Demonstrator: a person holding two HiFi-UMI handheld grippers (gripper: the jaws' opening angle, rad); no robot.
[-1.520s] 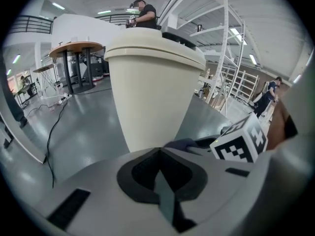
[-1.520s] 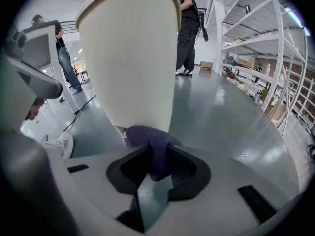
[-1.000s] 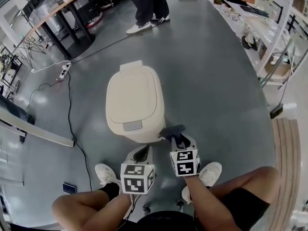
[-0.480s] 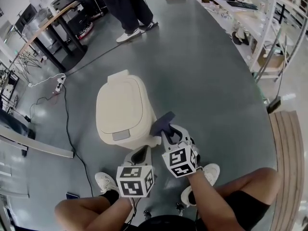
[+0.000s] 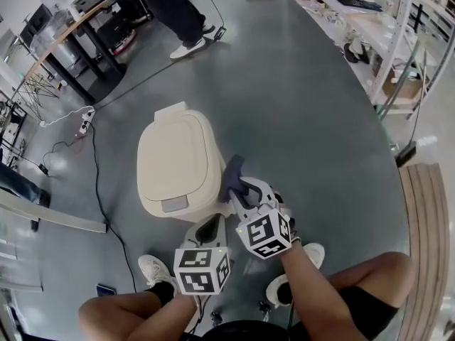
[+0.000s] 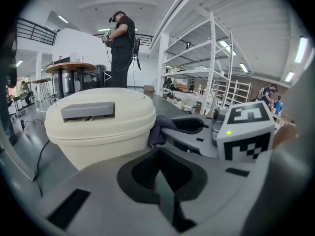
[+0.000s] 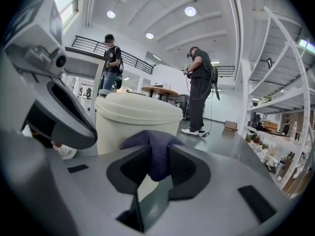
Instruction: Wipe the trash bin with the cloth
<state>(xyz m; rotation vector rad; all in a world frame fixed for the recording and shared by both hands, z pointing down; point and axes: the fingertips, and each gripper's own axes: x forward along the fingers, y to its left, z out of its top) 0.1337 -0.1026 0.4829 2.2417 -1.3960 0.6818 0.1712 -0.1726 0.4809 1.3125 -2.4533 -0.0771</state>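
Head view: a cream plastic trash bin with a closed lid (image 5: 174,163) stands on the grey floor in front of the seated person's knees. The right gripper (image 5: 238,189) reaches to the bin's right side, and a dark purple cloth (image 5: 232,175) bunched at its tip lies against the bin wall just under the lid rim. The left gripper (image 5: 210,224) hangs lower, near the bin's front base, apart from the cloth. A black cable with a white power strip (image 5: 86,124) runs over the floor to the left. A standing person in dark trousers (image 5: 178,9) is well beyond the bin, and white metal shelving (image 5: 377,27) lines the right.

Left gripper view: the left gripper's jaws are pressed together with nothing between them. The bin rises just ahead, a grey latch plate (image 6: 87,110) on the front of its lid. To the right, the cloth (image 6: 158,129) sits between the right gripper's tip and the bin's side, touching the wall.

Right gripper view: the right gripper's jaws are clenched on the cloth (image 7: 153,151), which bulges above and ahead of them. The bin (image 7: 135,119) stands directly behind the cloth. The left gripper (image 7: 51,100) fills the left edge. Two people stand in the background by a round wooden table (image 7: 160,91).
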